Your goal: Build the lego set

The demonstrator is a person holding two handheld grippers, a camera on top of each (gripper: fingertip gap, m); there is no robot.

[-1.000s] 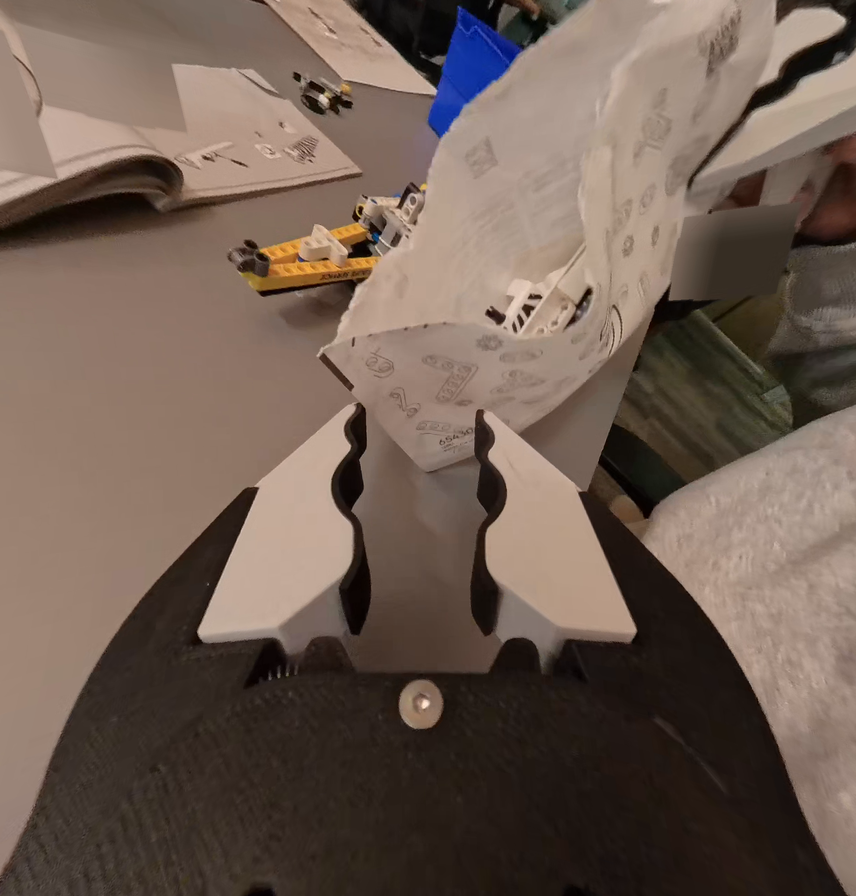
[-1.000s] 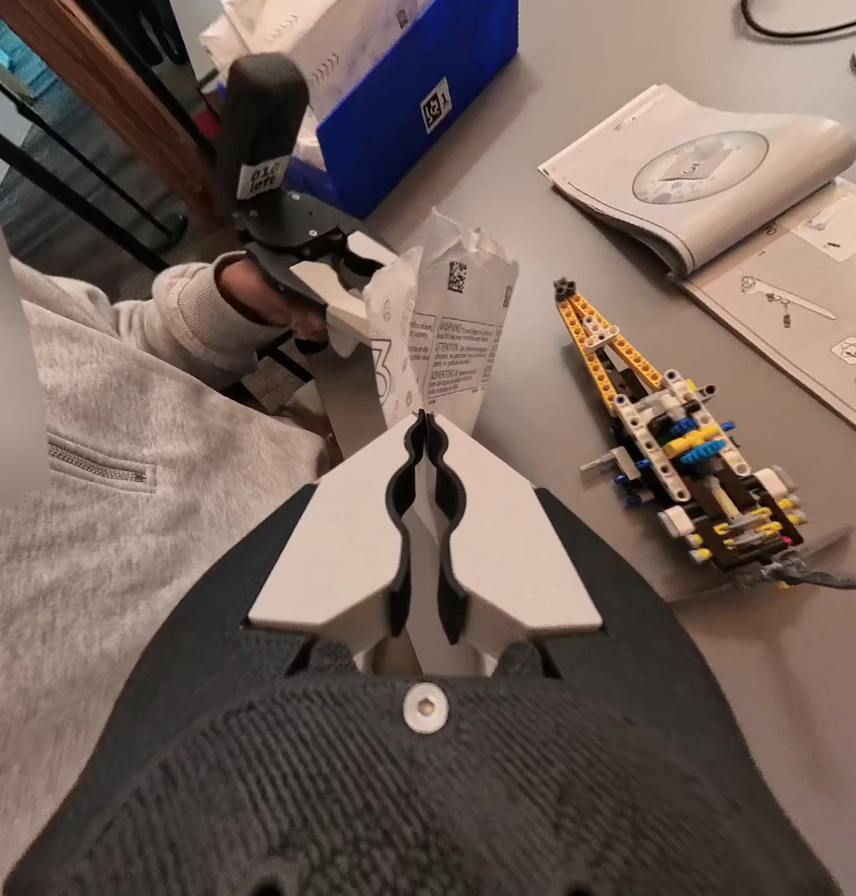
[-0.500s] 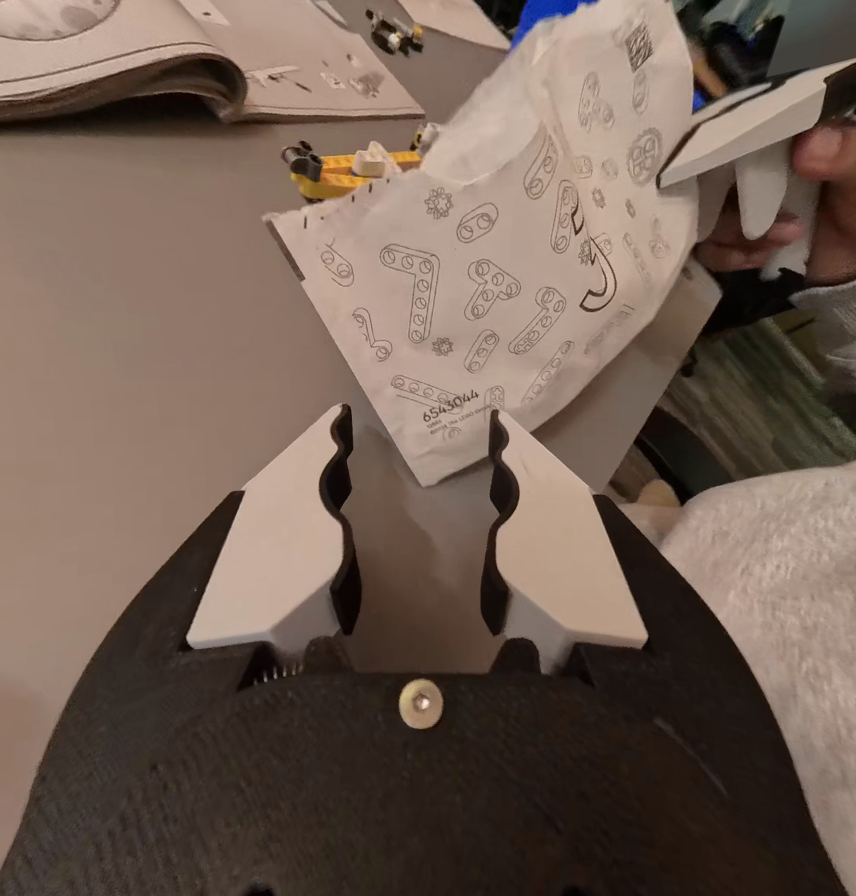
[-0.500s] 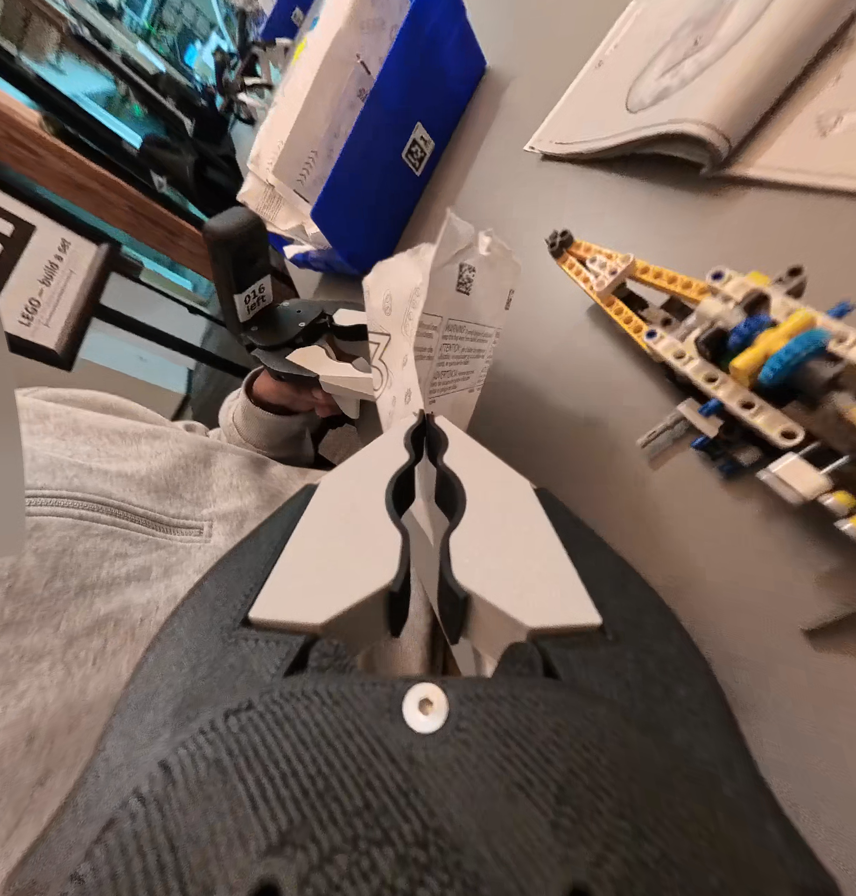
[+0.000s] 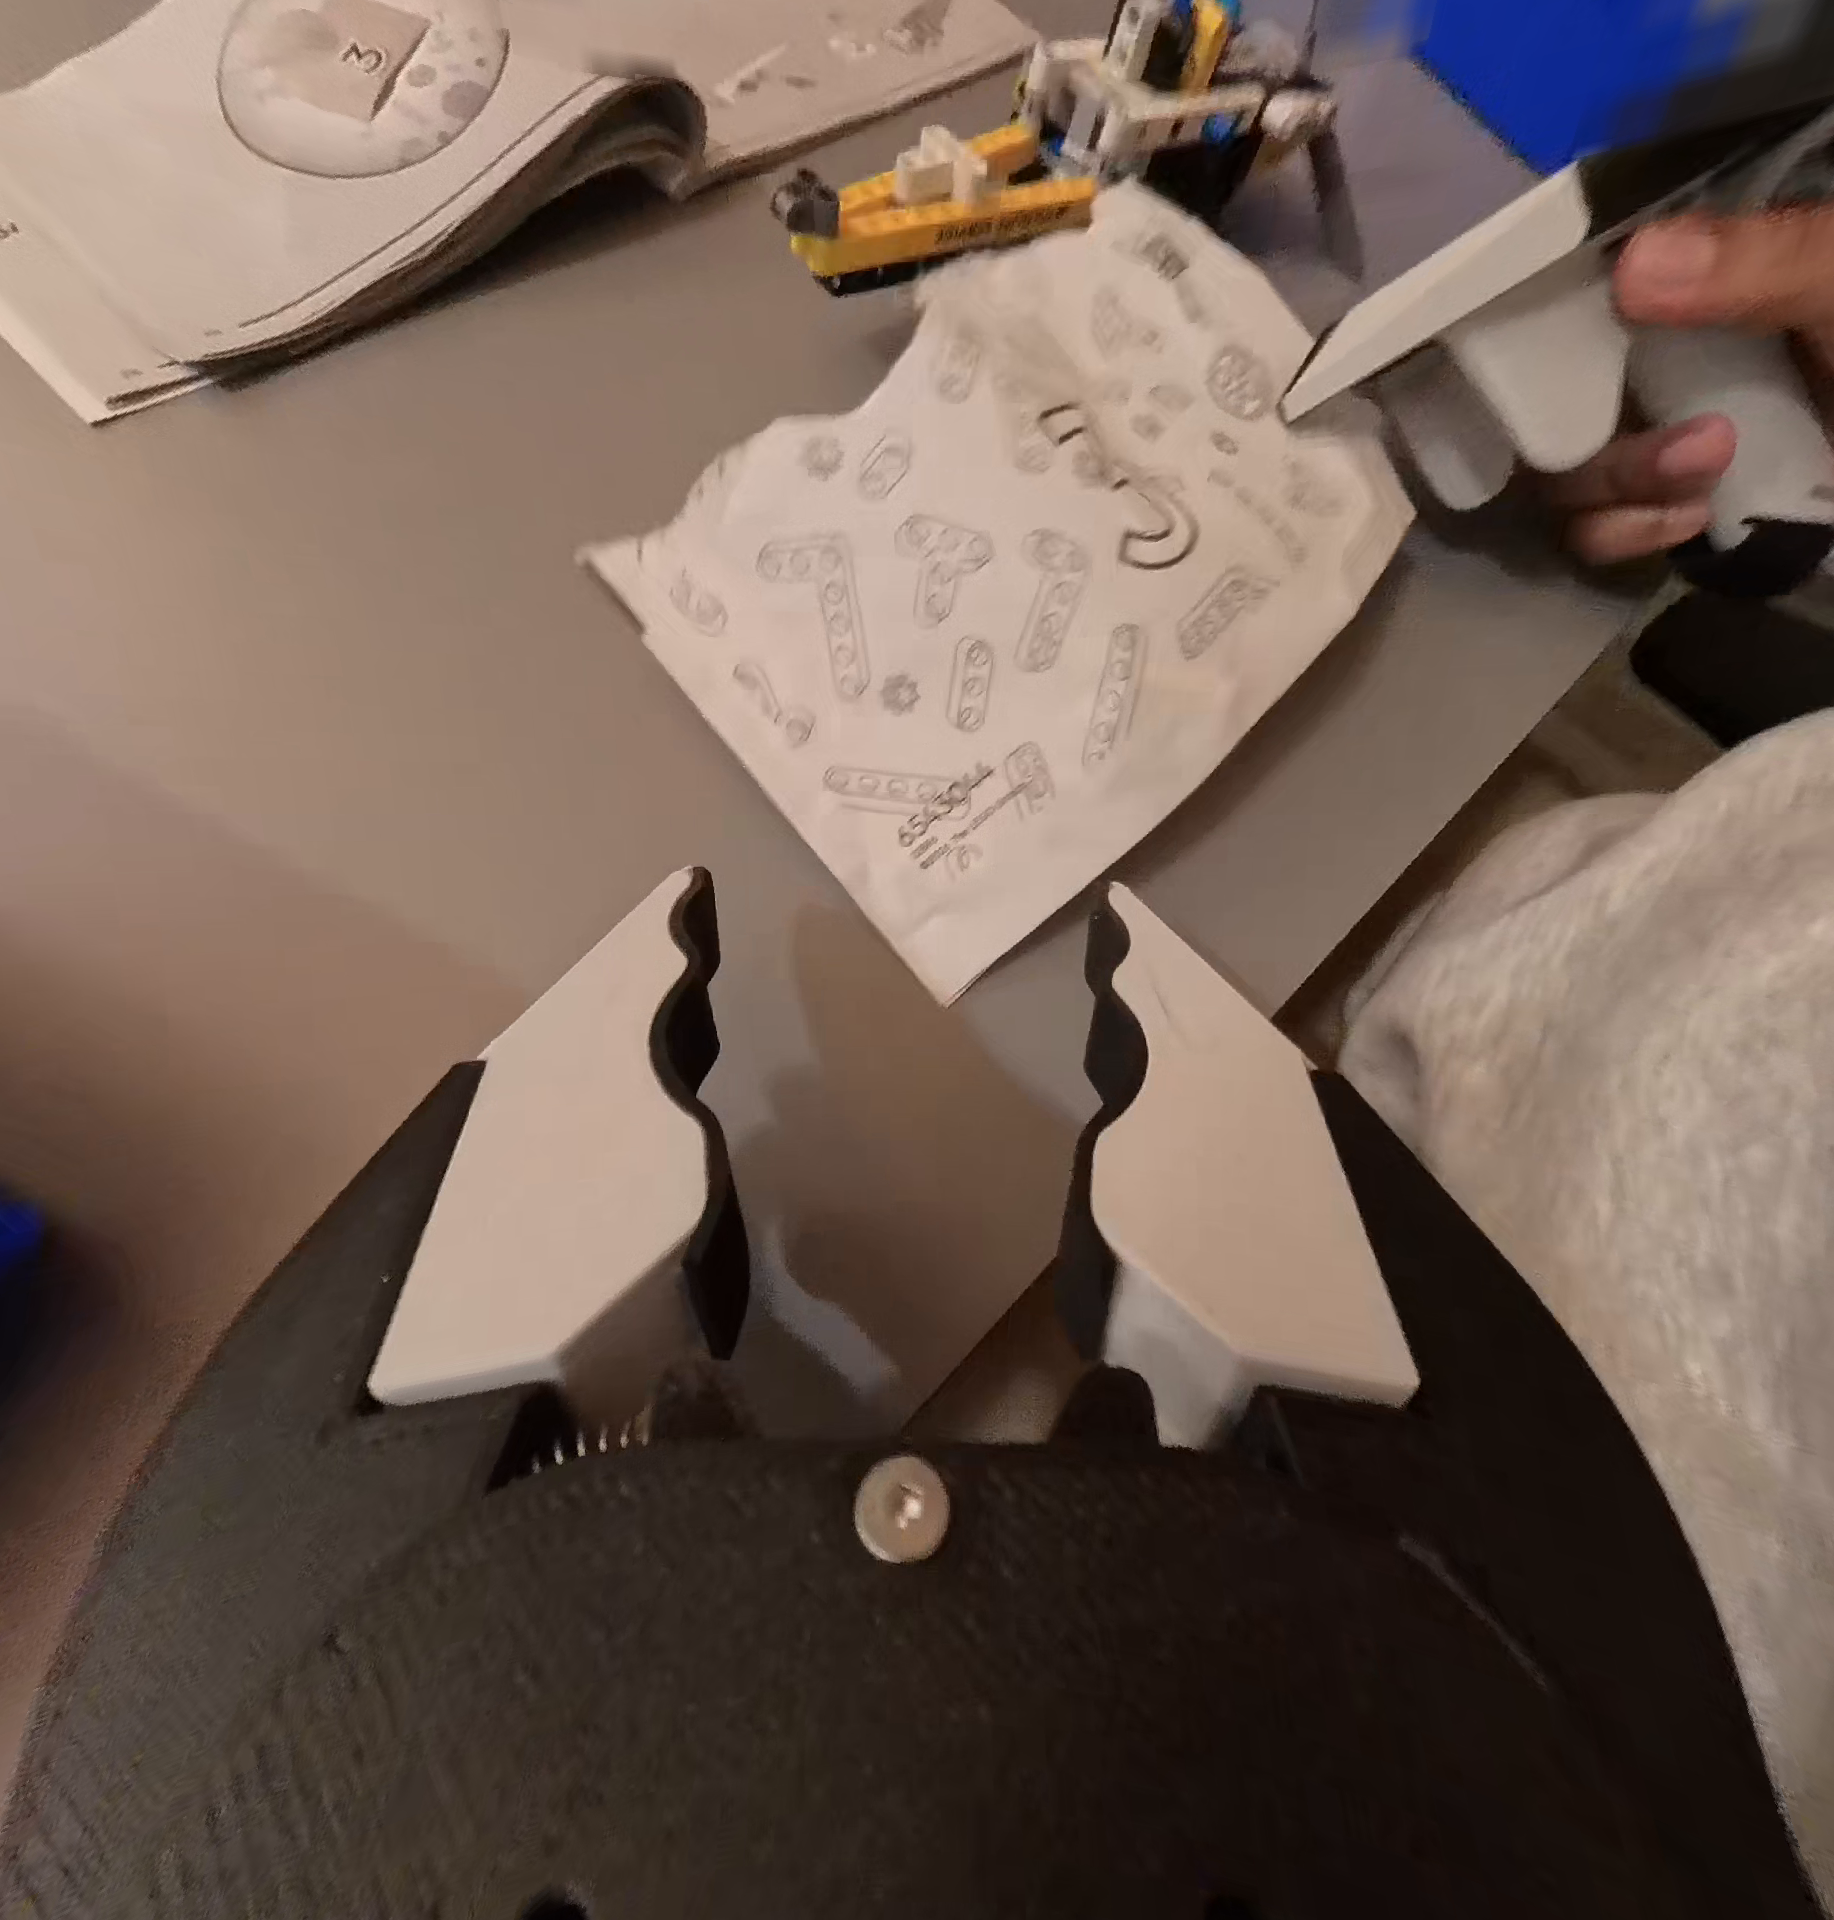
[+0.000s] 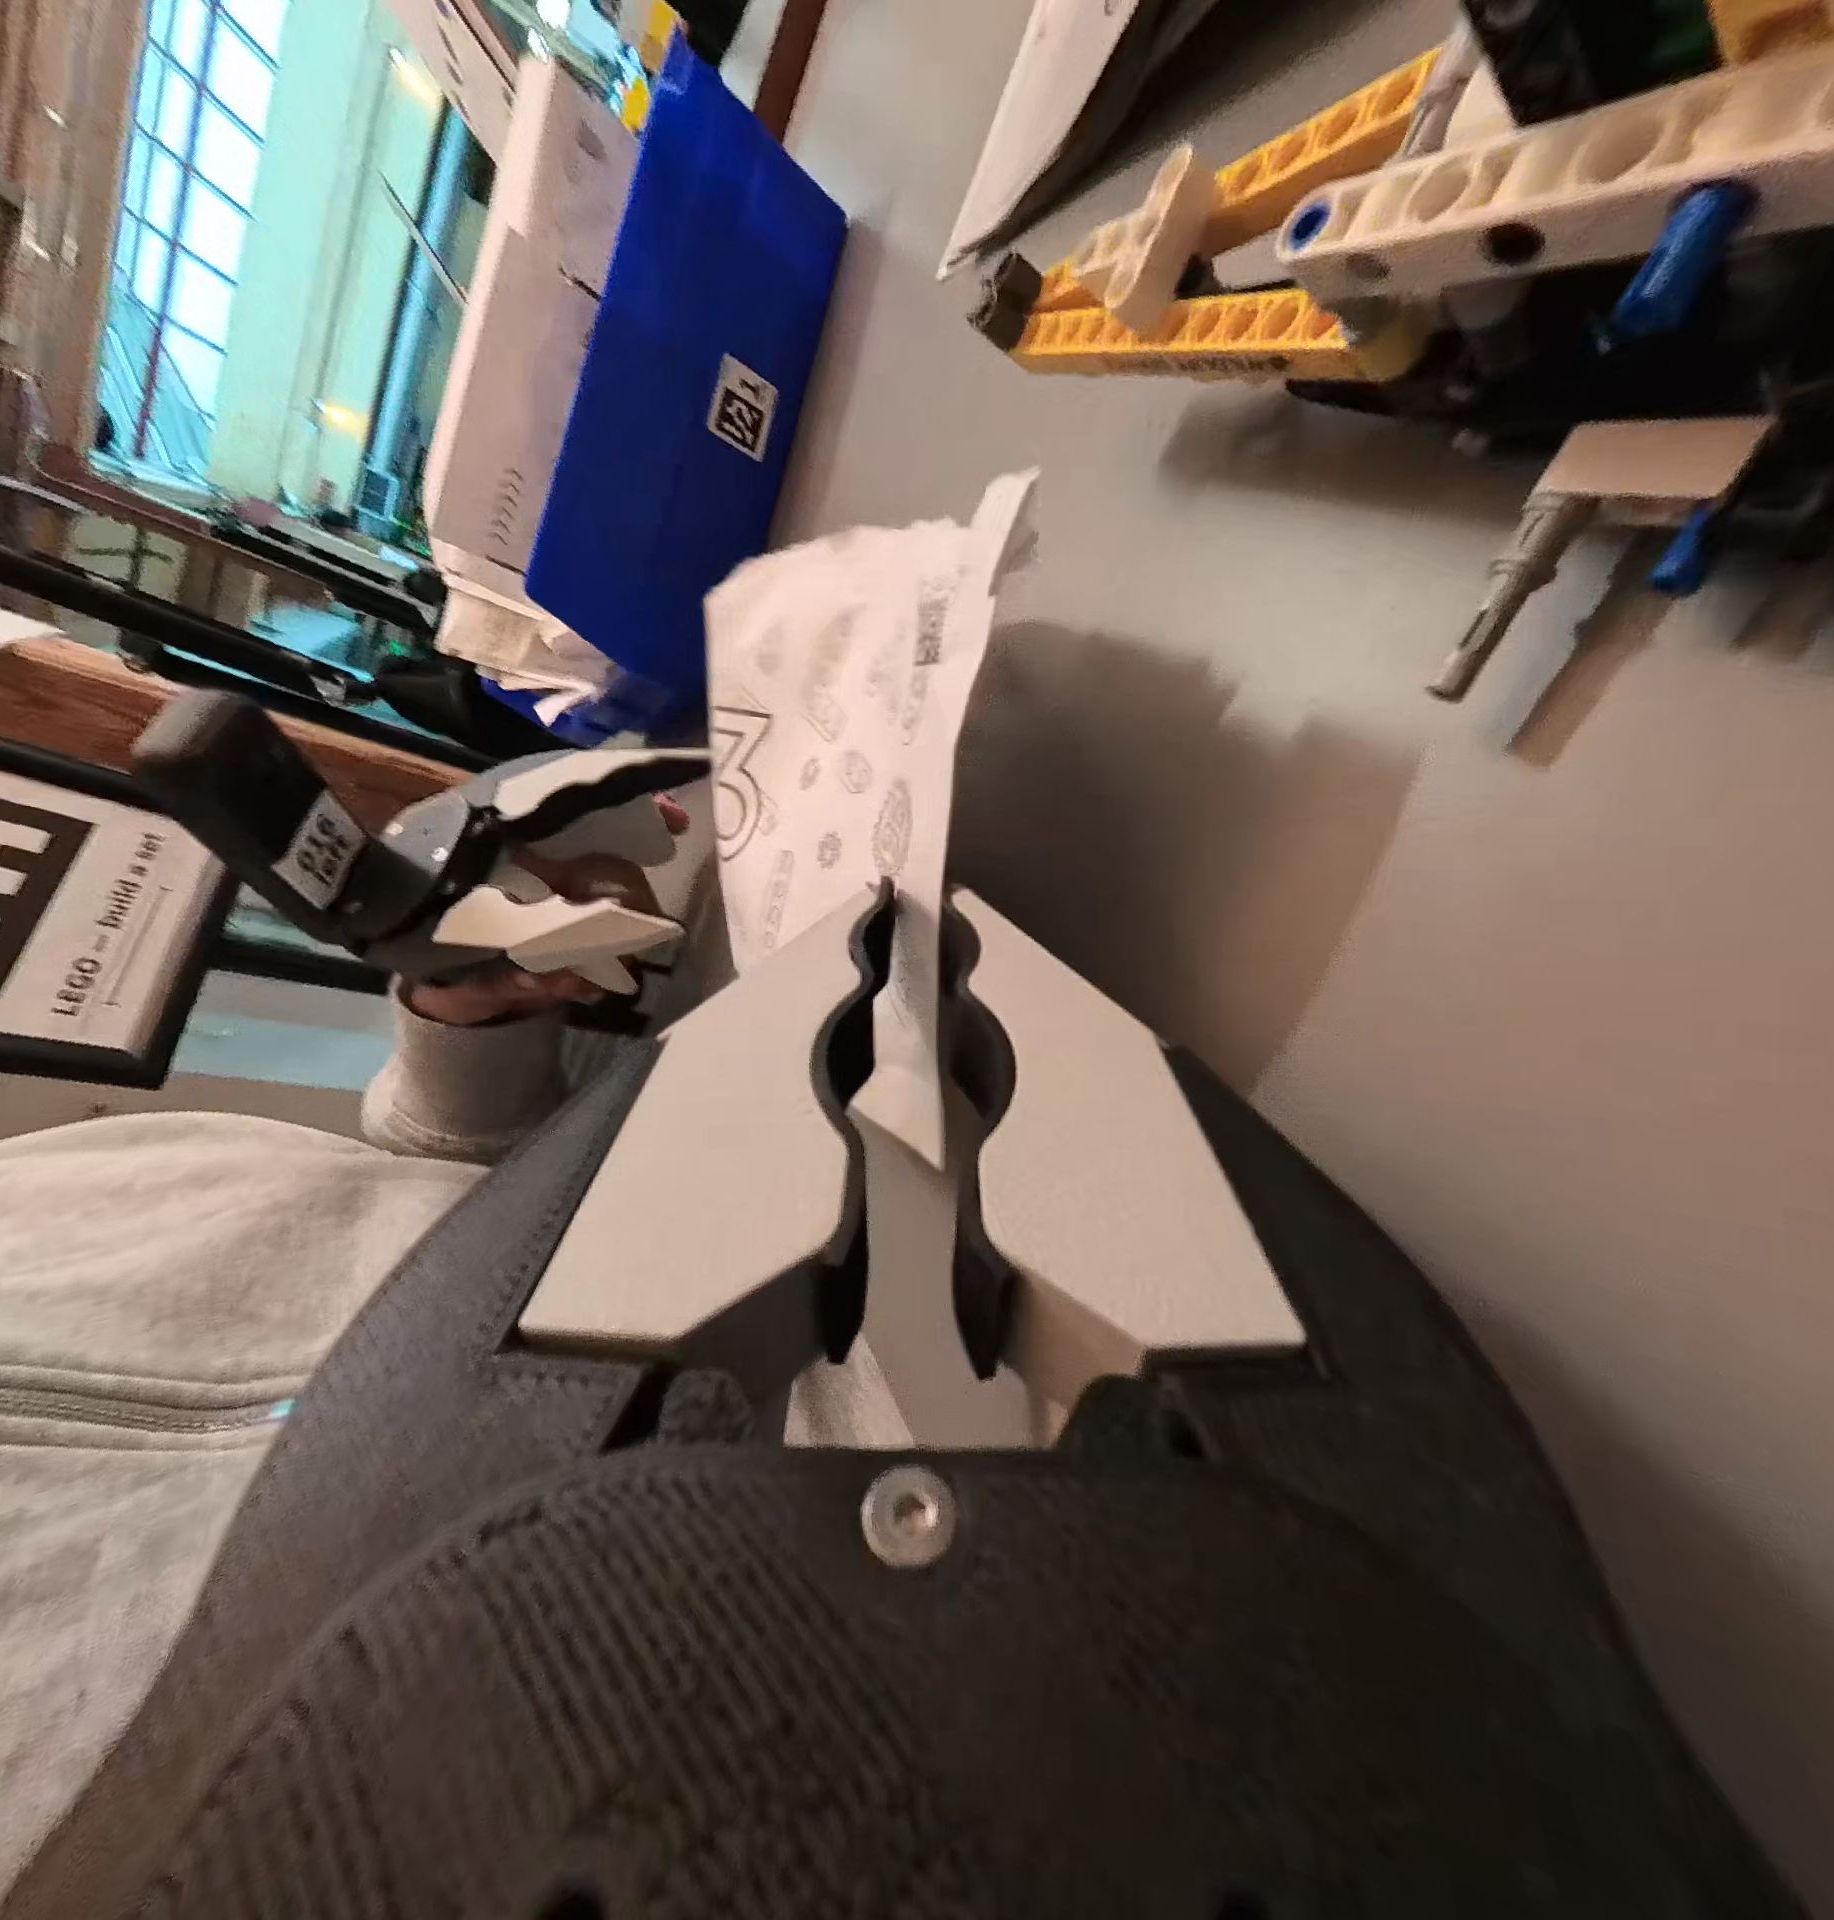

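Note:
A white paper parts bag (image 5: 996, 623) printed with part outlines hangs low over the grey table (image 5: 321, 727) near its front edge. My right gripper (image 6: 897, 896) is shut on one edge of the bag (image 6: 851, 727); it also shows at the upper right of the left wrist view (image 5: 1297, 400). My left gripper (image 5: 902, 899) is open and empty, just short of the bag's lower corner; in the right wrist view (image 6: 684, 852) it sits left of the bag. The partly built yellow, white and blue lego model (image 5: 996, 187) lies beyond the bag and also shows in the right wrist view (image 6: 1308, 260).
An open instruction booklet (image 5: 321, 177) lies at the back left. A blue bin (image 6: 664, 416) with white bags stands on the table beyond the bag. A person's grey sweater (image 5: 1619, 1143) is at the table's edge. A framed sign (image 6: 61, 914) stands off the table. There is about 15 cm between the tips of the two grippers.
My left gripper has opened wider and drawn back from the bag. My right gripper has swung the bag down toward the table and closer to the model.

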